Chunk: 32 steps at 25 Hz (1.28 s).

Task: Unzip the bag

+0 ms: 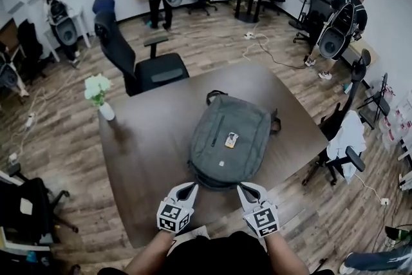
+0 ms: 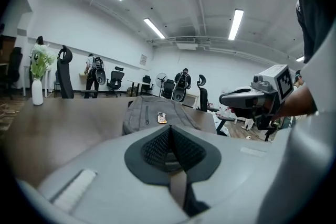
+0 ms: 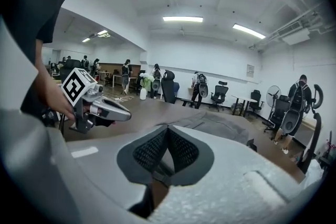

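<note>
table: big brown one, taking up the middle of the head view, with everything that matters sitting on it.

bag: grey backpack lying flat on its back mid-table. Its long axis is running pretty much 6 to 12 o'clock from where the person's standing.

bag ends: the carry loop is pointing off to 12 o'clock at the far end, so the base is the end facing the grippers.

left gripper: hovering at about 7 o'clock off the bag, just short of the near-left corner. Its pads are pressing tip to tip with nothing between them.

right gripper: mirroring it at about 5 o'clock, just off the near-right corner. Its pads are also meeting tip to tip and carrying nothing.

who's nearer: honestly looking like a tie, since both are flanking the base edge. I can't tell if either is actually touching fabric.

pocket zip: a dark line running along the long axis, left of centre, so it's sitting more on the left gripper's side.

orange tag: small thing lying on the front panel, just right of that zip.

main zip pull: not making it out in any view. I'm guessing it's up toward 12 o'clock, so both grippers would be reaching over the bag for it.
</note>
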Each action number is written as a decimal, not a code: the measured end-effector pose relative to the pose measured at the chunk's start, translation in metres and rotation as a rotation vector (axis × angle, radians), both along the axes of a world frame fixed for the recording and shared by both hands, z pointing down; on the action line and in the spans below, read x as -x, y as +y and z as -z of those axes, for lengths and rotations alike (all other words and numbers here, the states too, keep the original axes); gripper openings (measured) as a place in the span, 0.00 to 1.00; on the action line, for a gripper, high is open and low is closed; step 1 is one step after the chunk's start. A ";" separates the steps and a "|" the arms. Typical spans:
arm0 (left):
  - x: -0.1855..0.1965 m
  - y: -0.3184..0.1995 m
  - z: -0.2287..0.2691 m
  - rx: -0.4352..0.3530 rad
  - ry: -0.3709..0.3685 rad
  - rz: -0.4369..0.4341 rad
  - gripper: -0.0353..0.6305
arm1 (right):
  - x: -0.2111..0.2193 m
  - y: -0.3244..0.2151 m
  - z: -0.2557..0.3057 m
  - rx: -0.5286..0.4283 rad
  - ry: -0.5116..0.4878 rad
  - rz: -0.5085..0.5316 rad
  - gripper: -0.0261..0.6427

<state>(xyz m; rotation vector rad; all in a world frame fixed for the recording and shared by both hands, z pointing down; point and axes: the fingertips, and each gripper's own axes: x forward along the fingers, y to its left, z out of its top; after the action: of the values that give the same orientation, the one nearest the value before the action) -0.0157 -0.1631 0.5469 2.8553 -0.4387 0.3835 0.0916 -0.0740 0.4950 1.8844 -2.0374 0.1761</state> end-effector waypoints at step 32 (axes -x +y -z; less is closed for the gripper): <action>-0.002 -0.086 -0.097 -0.080 -0.383 0.128 0.24 | -0.014 -0.136 -0.099 0.254 0.032 0.375 0.05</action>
<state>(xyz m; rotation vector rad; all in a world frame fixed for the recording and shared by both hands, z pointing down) -0.0141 -0.2487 0.6443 2.8072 -0.7141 0.9124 0.1055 -0.2105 0.5941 1.3235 -2.1843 0.2877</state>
